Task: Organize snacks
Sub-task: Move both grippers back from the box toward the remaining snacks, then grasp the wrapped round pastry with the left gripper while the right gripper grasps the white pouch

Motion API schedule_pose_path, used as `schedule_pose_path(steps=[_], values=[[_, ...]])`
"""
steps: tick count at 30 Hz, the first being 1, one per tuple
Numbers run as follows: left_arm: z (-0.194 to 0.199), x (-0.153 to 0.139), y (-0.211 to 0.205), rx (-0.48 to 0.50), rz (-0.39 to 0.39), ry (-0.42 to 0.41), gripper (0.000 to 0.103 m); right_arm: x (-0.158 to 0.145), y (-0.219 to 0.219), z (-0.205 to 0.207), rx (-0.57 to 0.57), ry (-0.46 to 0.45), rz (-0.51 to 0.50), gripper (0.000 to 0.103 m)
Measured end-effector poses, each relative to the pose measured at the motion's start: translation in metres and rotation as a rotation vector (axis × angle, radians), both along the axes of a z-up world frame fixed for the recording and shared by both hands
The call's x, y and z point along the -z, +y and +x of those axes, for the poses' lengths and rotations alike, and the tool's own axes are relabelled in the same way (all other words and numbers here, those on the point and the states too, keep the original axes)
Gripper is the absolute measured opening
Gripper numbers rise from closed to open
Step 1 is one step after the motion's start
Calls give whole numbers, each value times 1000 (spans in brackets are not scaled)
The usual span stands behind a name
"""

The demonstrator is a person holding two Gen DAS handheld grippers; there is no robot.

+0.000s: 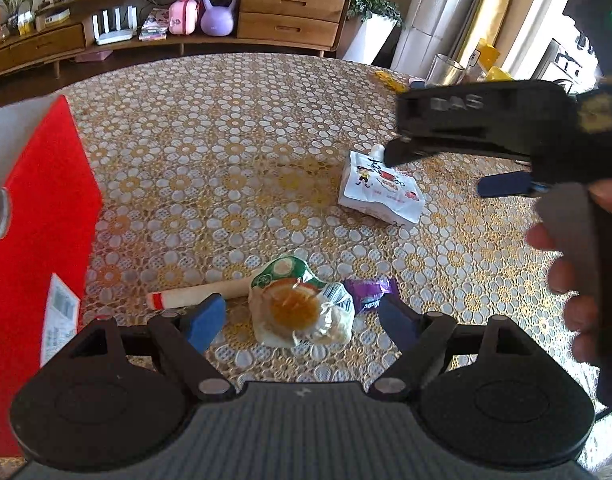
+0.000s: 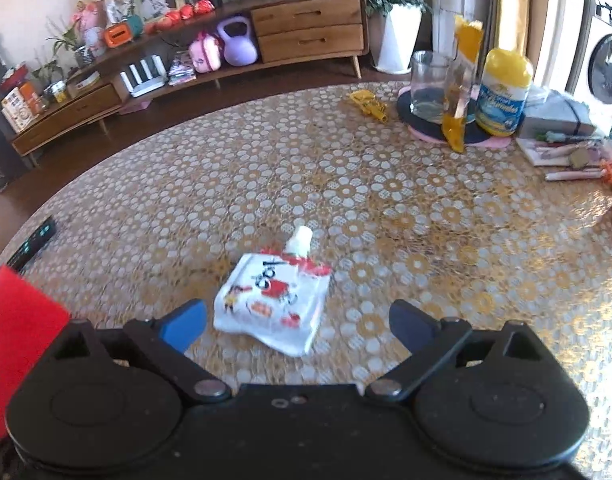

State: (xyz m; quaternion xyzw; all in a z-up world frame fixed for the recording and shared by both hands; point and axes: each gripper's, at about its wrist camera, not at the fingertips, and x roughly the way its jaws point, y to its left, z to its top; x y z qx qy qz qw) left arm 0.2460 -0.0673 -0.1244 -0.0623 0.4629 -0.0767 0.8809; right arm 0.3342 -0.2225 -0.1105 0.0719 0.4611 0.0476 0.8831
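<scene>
Both wrist views angled down, close over the table (image 1: 233,128), sharing the white pouch (image 1: 380,190) and sideboard (image 2: 306,28)

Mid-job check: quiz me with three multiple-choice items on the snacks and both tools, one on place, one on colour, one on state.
1. What lies between the left tool's fingers?
A. clear-wrapped pastry
B. glass
C. yellow bottle

2. What colour is the small wrapper beside the pastry?
A. green
B. purple
C. orange

3. How do the right tool's jaws stand over the white spouted pouch?
A. shut on it
B. shut, empty
C. open

Answers: 1 A, the pastry sits between the blue pads. 2 B, it is purple. 3 C, both pads stand clear of the pouch.
</scene>
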Motion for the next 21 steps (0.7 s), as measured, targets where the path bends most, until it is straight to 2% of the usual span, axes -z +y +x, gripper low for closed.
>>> schedule_pose_path(steps=[5, 10, 13, 16, 18, 21], values=[[11, 11, 5, -28, -63, 43, 84, 20, 11, 22, 25, 33, 3, 99], [17, 18, 4, -38, -43, 50, 83, 35, 19, 32, 37, 67, 4, 99], [20, 22, 6, -43, -73, 66, 83, 41, 24, 35, 34, 79, 3, 99], [19, 22, 6, -46, -61, 52, 78, 45, 29, 37, 32, 80, 3, 91], [19, 21, 5, -29, -59, 45, 66, 46, 31, 37, 25, 84, 1, 78], [18, 21, 3, -24, -58, 47, 62, 46, 32, 35, 26, 76, -8, 74]])
